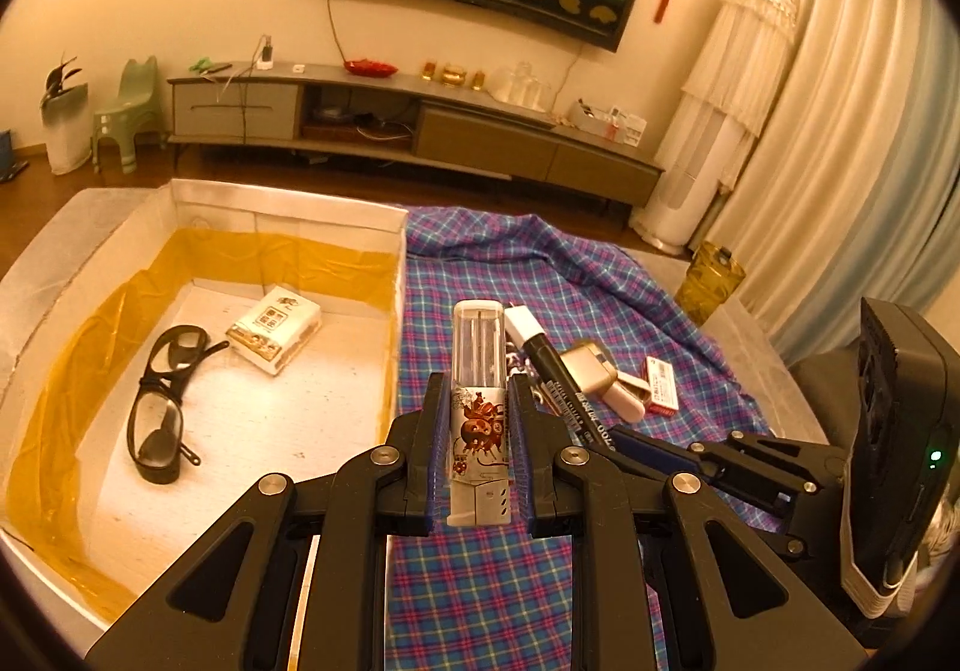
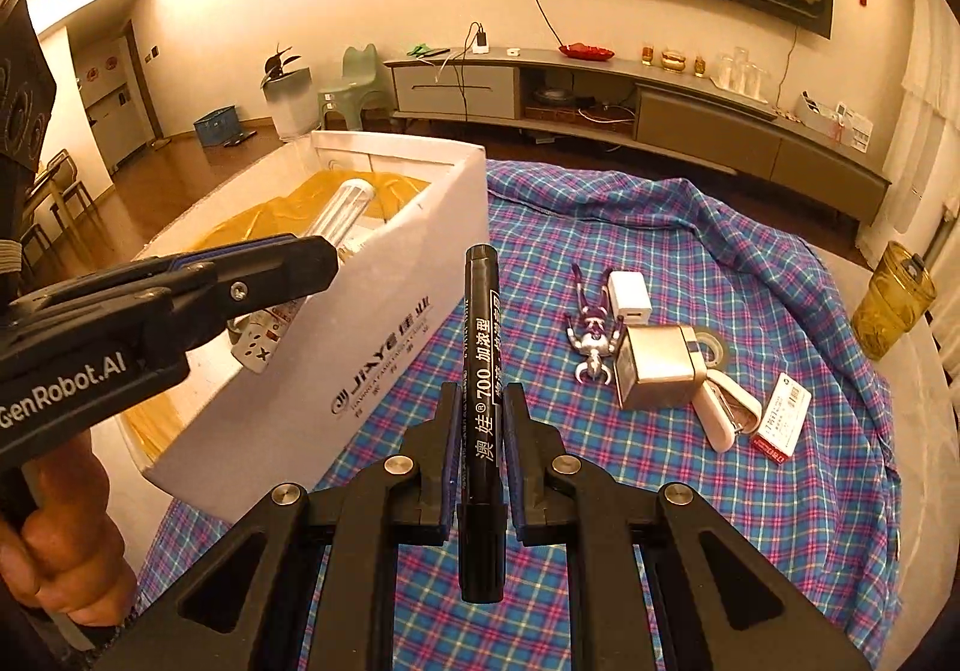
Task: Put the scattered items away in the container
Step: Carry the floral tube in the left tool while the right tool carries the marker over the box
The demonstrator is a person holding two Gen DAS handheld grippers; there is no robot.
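Left gripper [image 1: 478, 419] clamped on lighter [image 1: 478, 365]; right gripper [image 2: 482, 425] clamped on marker [image 2: 482, 407]; box [image 2: 384, 371] left of both.

The box [image 1: 288, 215] stood on the left of the cloth [image 1: 480, 581]. In the box, the glasses [image 1: 162, 401] lay at about seven o'clock from the small packet [image 1: 276, 329]. On the cloth, at three o'clock from the box, lay the figurine [image 2: 591, 338], the charger [image 2: 630, 296], the cube [image 2: 660, 371] and the card [image 2: 783, 419], close together.
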